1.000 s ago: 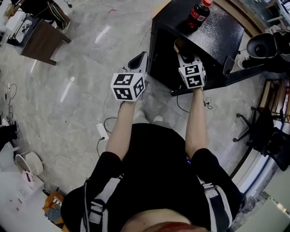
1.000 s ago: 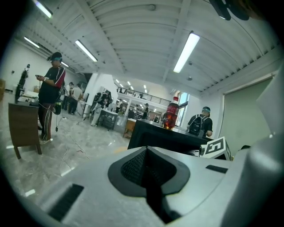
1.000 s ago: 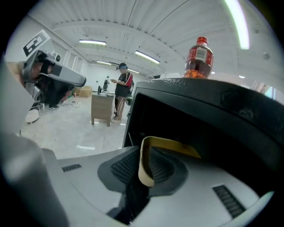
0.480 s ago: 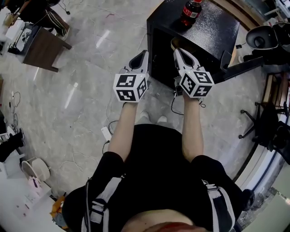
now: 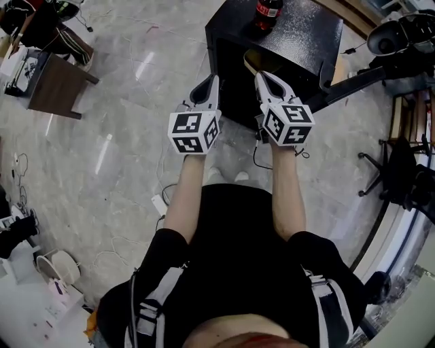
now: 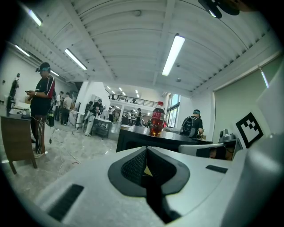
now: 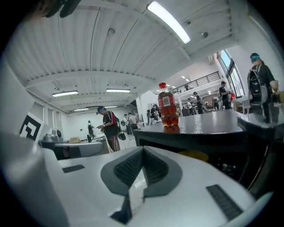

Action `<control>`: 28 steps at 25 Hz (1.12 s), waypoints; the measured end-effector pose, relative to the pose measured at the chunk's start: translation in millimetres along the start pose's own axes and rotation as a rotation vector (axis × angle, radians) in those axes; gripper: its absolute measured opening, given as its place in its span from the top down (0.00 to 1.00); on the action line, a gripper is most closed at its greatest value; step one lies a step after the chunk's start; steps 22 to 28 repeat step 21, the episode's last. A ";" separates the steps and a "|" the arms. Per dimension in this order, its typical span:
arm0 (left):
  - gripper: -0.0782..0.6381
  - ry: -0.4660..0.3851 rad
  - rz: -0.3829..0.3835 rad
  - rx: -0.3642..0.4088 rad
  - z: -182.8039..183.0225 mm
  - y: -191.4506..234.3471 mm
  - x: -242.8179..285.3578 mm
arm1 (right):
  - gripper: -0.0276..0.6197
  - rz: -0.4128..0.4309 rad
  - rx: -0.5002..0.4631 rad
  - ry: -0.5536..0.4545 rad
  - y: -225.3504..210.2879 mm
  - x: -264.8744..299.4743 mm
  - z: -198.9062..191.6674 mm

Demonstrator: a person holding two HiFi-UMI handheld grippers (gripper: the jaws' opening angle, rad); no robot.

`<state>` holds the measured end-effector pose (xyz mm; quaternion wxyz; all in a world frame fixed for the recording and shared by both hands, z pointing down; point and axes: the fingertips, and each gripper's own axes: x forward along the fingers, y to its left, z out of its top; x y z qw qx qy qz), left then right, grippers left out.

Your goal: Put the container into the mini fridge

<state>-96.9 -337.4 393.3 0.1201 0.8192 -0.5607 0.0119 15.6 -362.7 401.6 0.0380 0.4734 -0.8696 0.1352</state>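
The black mini fridge (image 5: 299,41) stands on the floor ahead of me, its front open. Inside the opening lies a yellow container (image 5: 252,62), mostly hidden; in the right gripper view the container (image 7: 195,154) shows under the fridge top (image 7: 208,126). A red soda bottle (image 5: 267,12) stands on the fridge. My right gripper (image 5: 260,77) is shut and empty, its tip just in front of the opening. My left gripper (image 5: 211,81) is shut too, beside the fridge's left front corner. Both jaw pairs, left (image 6: 146,149) and right (image 7: 142,150), are closed on nothing.
The fridge door (image 5: 326,78) hangs open at the right. A brown table (image 5: 58,85) stands far left. A power strip (image 5: 158,203) and cables lie on the floor by my feet. Office chairs (image 5: 401,170) crowd the right. A person (image 6: 42,111) stands at the left.
My right gripper has drawn back out of the fridge opening, leaving the yellow container inside. The left gripper stays shut beside the fridge.
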 end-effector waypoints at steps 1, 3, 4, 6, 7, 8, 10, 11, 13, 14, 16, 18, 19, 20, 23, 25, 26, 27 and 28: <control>0.88 -0.002 -0.004 0.003 0.8 -1.4 -0.1 | 0.94 0.000 -0.001 -0.004 0.3 -1.1 0.9; 0.88 -0.005 -0.011 0.007 2.5 -2.9 -0.8 | 0.94 0.003 -0.003 -0.009 2.3 -2.5 2.1; 0.88 -0.006 -0.012 0.007 3.5 -2.6 -1.6 | 0.94 0.006 -0.004 -0.010 4.0 -2.6 2.7; 0.88 -0.007 -0.011 0.007 5.4 -0.9 -3.2 | 0.94 0.014 -0.010 -0.012 7.9 -2.4 3.7; 0.88 -0.007 -0.010 0.006 6.2 -0.2 -3.9 | 0.94 0.019 -0.015 -0.012 9.8 -2.6 4.2; 0.88 -0.008 -0.011 0.004 6.9 -0.1 -4.5 | 0.94 0.024 -0.022 -0.012 11.8 -2.8 4.9; 0.88 -0.012 -0.013 0.002 8.0 -0.7 -5.2 | 0.94 0.035 -0.043 -0.011 15.2 -2.9 6.7; 0.88 -0.014 -0.015 0.001 8.3 -1.1 -5.1 | 0.94 0.039 -0.051 -0.011 16.3 -3.0 7.4; 0.88 -0.015 -0.018 -0.001 8.1 -2.4 -4.7 | 0.94 0.041 -0.060 -0.010 17.6 -4.0 7.8; 0.88 -0.014 -0.020 -0.001 8.0 -3.3 -4.4 | 0.94 0.040 -0.062 -0.008 17.6 -4.7 7.7; 0.88 -0.014 -0.023 0.003 8.5 -5.1 -3.1 | 0.94 0.034 -0.062 -0.005 16.3 -5.8 7.3; 0.88 -0.015 -0.023 0.010 9.4 -5.3 -1.6 | 0.94 0.026 -0.063 -0.002 14.8 -6.7 6.8; 0.88 -0.017 -0.021 0.011 10.2 -4.7 -1.0 | 0.94 0.023 -0.065 -0.001 14.5 -7.0 6.5; 0.88 -0.019 -0.020 0.011 11.2 -3.9 -0.6 | 0.94 0.021 -0.067 0.001 14.4 -7.3 6.3; 0.88 -0.021 -0.018 0.011 12.2 -3.1 -0.2 | 0.94 0.020 -0.069 0.002 14.5 -7.5 5.9; 0.88 -0.021 -0.018 0.011 12.2 -3.1 -0.2 | 0.94 0.020 -0.069 0.002 14.5 -7.5 5.9; 0.88 -0.021 -0.018 0.011 12.2 -3.1 -0.2 | 0.94 0.020 -0.069 0.002 14.5 -7.5 5.9; 0.88 -0.021 -0.018 0.011 12.2 -3.1 -0.2 | 0.94 0.020 -0.069 0.002 14.5 -7.5 5.9; 0.88 -0.021 -0.018 0.011 12.2 -3.1 -0.2 | 0.94 0.020 -0.069 0.002 14.5 -7.5 5.9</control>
